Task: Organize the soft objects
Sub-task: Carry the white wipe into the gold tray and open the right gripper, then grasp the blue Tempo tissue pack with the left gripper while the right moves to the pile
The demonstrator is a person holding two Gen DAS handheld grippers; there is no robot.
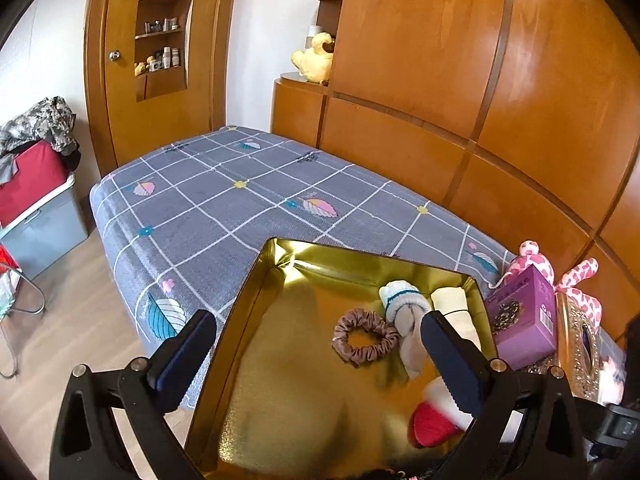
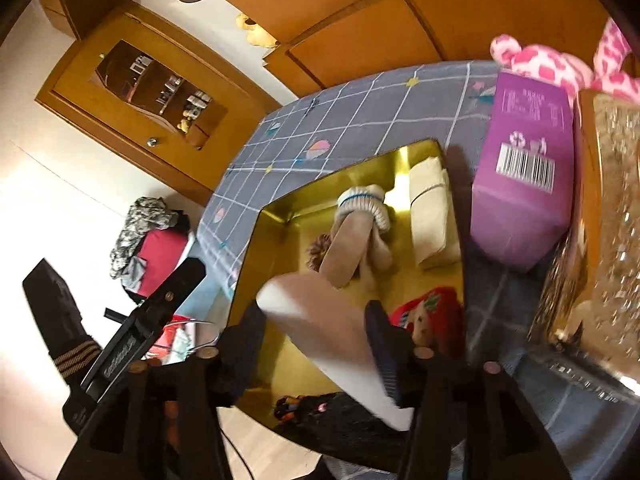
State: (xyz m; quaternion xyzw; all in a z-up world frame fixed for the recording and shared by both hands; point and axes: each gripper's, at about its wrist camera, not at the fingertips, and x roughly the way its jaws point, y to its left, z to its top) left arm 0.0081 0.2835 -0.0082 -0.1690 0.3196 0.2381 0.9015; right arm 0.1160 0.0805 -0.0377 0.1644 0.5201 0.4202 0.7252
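Observation:
A gold tray (image 1: pixel 288 276) lies on the grey checked bed (image 1: pixel 208 200). In it are a brown scrunchie (image 1: pixel 365 337), a beige sock with a white striped cuff (image 1: pixel 400 300), a cream folded cloth (image 1: pixel 454 304) and a red and white soft item (image 1: pixel 434 420). My left gripper (image 1: pixel 320 356) is open and empty above the tray's near half. My right gripper (image 2: pixel 316 344) is shut on a white soft roll (image 2: pixel 328 332) and holds it over the tray (image 2: pixel 276 216), above the sock (image 2: pixel 356 236), cream cloth (image 2: pixel 430 208) and red item (image 2: pixel 432 308).
A purple box (image 1: pixel 524 316) and a glittery gold box (image 1: pixel 580 344) stand right of the tray, with a pink spotted plush (image 1: pixel 576 280) behind. The wooden wall (image 1: pixel 480 100) runs along the bed's far side. A grey bin with clothes (image 1: pixel 40 208) stands on the floor at left.

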